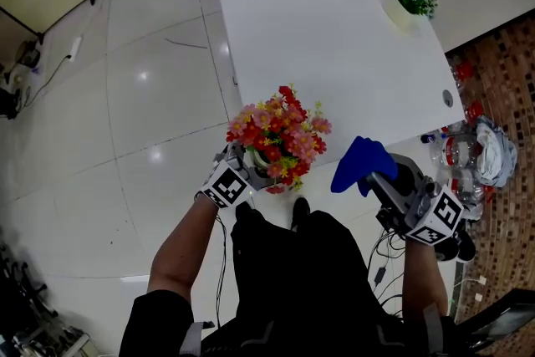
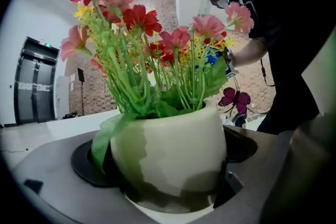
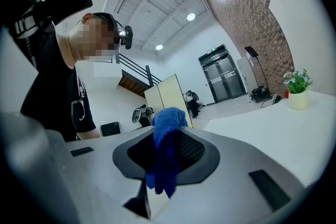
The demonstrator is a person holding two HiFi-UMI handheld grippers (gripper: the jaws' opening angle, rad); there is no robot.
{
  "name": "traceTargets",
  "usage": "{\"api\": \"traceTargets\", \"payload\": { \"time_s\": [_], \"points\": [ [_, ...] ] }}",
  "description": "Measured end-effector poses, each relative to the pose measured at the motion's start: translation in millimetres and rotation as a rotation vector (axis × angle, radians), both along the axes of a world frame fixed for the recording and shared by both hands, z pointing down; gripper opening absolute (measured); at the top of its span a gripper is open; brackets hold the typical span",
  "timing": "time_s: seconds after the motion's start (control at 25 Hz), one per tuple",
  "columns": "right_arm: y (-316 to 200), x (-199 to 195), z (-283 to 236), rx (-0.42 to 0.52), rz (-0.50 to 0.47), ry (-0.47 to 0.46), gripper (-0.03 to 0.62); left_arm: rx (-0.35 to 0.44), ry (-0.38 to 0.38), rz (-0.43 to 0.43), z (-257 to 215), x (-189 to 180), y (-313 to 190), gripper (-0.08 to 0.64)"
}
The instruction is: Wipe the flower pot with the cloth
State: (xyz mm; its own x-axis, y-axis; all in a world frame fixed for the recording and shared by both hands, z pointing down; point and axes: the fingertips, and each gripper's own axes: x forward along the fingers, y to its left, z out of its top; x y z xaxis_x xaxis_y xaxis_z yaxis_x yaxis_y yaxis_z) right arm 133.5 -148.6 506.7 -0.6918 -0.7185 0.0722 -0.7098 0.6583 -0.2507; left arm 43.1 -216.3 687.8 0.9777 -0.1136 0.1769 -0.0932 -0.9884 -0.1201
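The flower pot [image 2: 168, 155] is clamped between the fingers [image 2: 232, 190] of the left gripper [image 1: 236, 172], clear of the tabletop [image 1: 334, 54]. The cloth [image 3: 165, 149] is pinched in the right gripper [image 1: 382, 178]. The bare pot wall should be swept firmly, the flowers [image 1: 280, 130] avoided.

No word, number or brand can be read anywhere. The cube [image 1: 227, 185] on the left gripper [image 1: 261, 165] and the cube [image 1: 443, 217] on the right gripper [image 1: 374, 177] carry only black-and-white square patterns, no letters. A small green sign [image 3: 212, 50] sits above the double door [image 3: 227, 75], too small to read.
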Motion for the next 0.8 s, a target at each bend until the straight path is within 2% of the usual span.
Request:
{"api": "traceTargets", "payload": {
  "time_s": [0.24,0.32,0.4,0.6,0.8],
  "points": [
    [-11,-8,7,-0.017,0.005,0.032,0.071,-0.031,0.041,0.019,-3,-11,-4,0.578],
    [-12,-5,7,-0.019,0.014,0.024,0.071,-0.016,0.031,0.003,-2,-15,-4,0.590],
    [-12,-5,6,-0.023,0.016,0.021,0.071,-0.043,0.043,-0.026,-3,-21,-6,0.595],
    [-8,-10,-7,-0.032,0.022,0.016,0.071,-0.151,0.082,-0.146,-20,-57,-5,0.595],
    [-9,-6,-40,-0.009,0.055,-0.001,0.071,-0.241,0.158,-0.378,-73,-114,-4,0.594]
  ]
}}
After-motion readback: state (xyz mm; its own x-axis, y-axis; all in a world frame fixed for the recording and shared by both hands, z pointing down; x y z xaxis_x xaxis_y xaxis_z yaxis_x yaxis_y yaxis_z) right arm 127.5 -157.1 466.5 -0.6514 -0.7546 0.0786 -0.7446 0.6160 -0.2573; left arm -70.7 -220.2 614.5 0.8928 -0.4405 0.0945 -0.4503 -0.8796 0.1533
